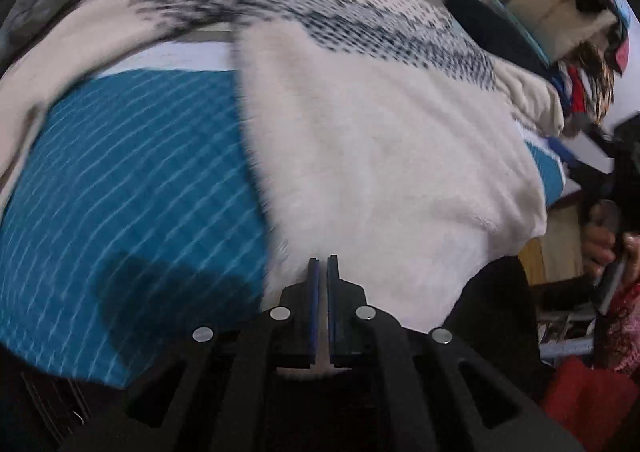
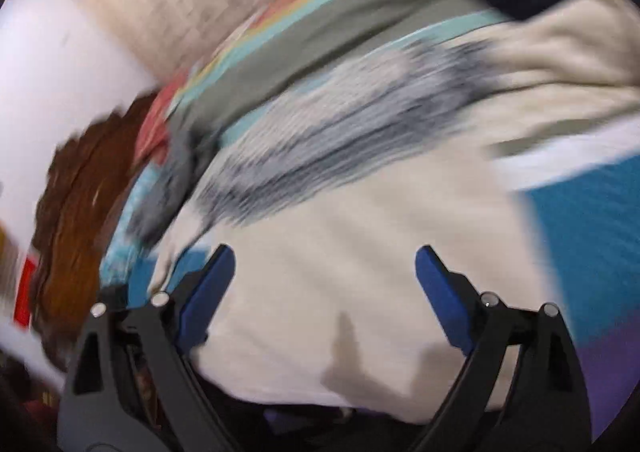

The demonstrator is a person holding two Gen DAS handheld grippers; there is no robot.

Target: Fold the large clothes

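Note:
A large cream knit sweater [image 1: 380, 156] with a band of dark blue dots across the chest lies spread on a blue quilted bed cover [image 1: 120, 192]. My left gripper [image 1: 323, 266] sits at its near hem, the jaws almost together, and a pale strip of knit shows between the pads. In the blurred right wrist view the same sweater [image 2: 340, 272] fills the middle. My right gripper [image 2: 324, 256] hovers over its plain cream part with the blue pads [image 2: 208, 292] far apart and nothing between them.
A person's hand [image 1: 600, 240] on a gripper handle shows at the right edge. A heap of mixed clothes [image 1: 568, 20] and a dark navy garment [image 1: 492, 32] lie beyond the sweater. Striped bedding [image 2: 320, 32] and a brown piece [image 2: 80, 212] lie far left. Blue cover [image 2: 592, 244] is bare.

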